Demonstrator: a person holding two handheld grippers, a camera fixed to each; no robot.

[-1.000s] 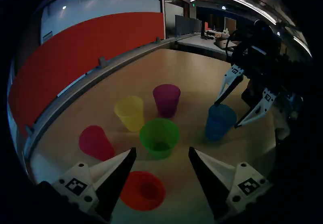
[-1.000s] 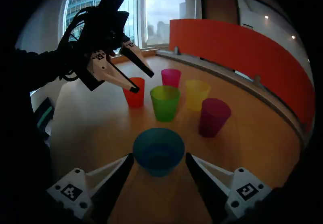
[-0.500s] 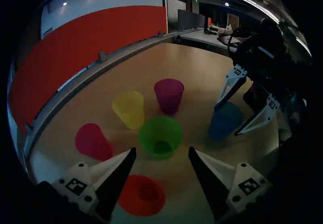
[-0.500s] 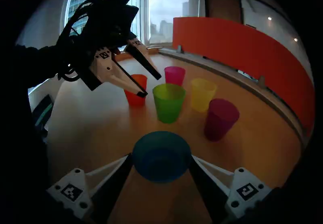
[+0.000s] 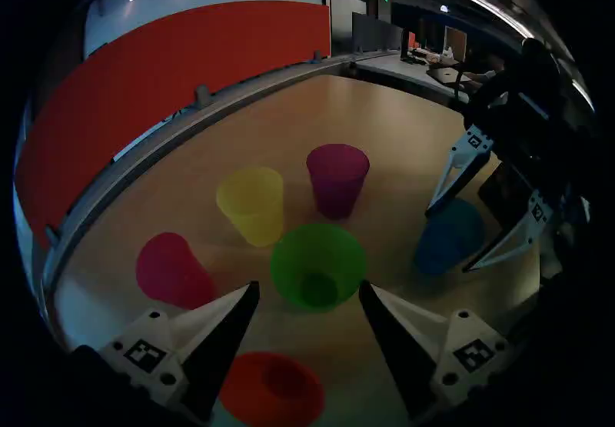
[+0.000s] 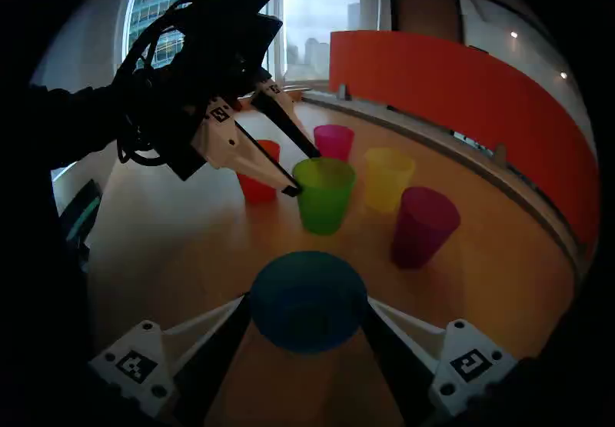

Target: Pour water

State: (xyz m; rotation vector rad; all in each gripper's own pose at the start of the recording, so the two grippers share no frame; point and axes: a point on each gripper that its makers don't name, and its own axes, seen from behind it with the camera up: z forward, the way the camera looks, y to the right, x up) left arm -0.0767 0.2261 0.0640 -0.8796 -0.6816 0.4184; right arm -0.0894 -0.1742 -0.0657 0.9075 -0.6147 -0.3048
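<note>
Ahead of the left gripper (image 5: pixel 307 285), left to right: pink cup (image 5: pixel 173 273), yellow cup (image 5: pixel 251 204), green cup (image 5: pixel 317 264), purple cup (image 5: pixel 337 179), blue cup (image 5: pixel 450 235). All are tapered, smooth, translucent plastic, mouth up. An orange cup (image 5: pixel 273 388) sits below its left finger. The table (image 5: pixel 369 127) is smooth pale wood; a red panel (image 5: pixel 154 73) runs along its far edge.

Left gripper fingers are wide apart, holding nothing, with the green cup just beyond the tips. The green cup's base is visible through its mouth; cannot tell any water in it.

The left gripper view shows the right gripper (image 5: pixel 447 241) from the side, white fingers with dark pads flanking the blue cup.

Right gripper view: the left gripper (image 6: pixel 304 171) hangs over the near rim of the green cup (image 6: pixel 327 196), with a dark-sleeved arm behind it. The orange cup (image 6: pixel 257 181) is partly hidden by its finger. Then come the pink cup (image 6: pixel 334 141), yellow cup (image 6: pixel 388 177) and purple cup (image 6: pixel 423 225).

The right gripper (image 6: pixel 305 300) fingers are spread wide, with the blue cup (image 6: pixel 307 311) between them, its rim reaching both. Cannot tell if they press it. Its inside is dark and the contents are unclear. This view also shows a window (image 6: pixel 307 11).
</note>
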